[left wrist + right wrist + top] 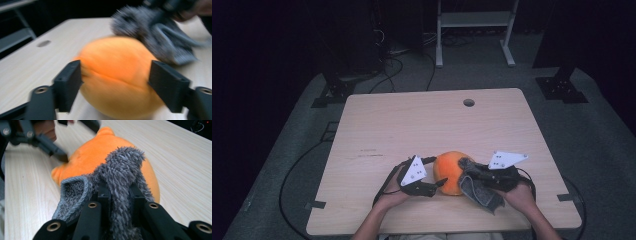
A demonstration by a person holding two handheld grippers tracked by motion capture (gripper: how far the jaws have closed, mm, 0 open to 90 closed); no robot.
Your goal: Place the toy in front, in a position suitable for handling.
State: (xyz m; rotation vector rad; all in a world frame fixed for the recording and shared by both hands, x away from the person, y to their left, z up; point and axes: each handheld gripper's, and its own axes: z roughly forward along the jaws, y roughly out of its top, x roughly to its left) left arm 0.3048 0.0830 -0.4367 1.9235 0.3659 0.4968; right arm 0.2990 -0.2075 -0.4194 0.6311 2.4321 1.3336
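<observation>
Wooden table (412, 125), pale, with round hole (469, 102) at 12 o'clock near far edge. Left gripper (432, 175) at 9 o'clock of plush, jaws parted and straddling it, pads apparently clear of fabric, though blur leaves contact uncertain. Orange plush (449, 170), rounded, seamed, resting on table toward near edge, centre-right; blurred in left gripper view (117, 75). Right gripper (472, 172) at 3 o'clock of plush, jaws nearly together, clamped on grey fuzzy cloth (479, 192). Cloth draped against plush's right flank, pile bunched between jaws (120, 177), hemmed edge hanging at 7 o'clock. Hand (522, 197) behind right gripper, toward 5 o'clock.
</observation>
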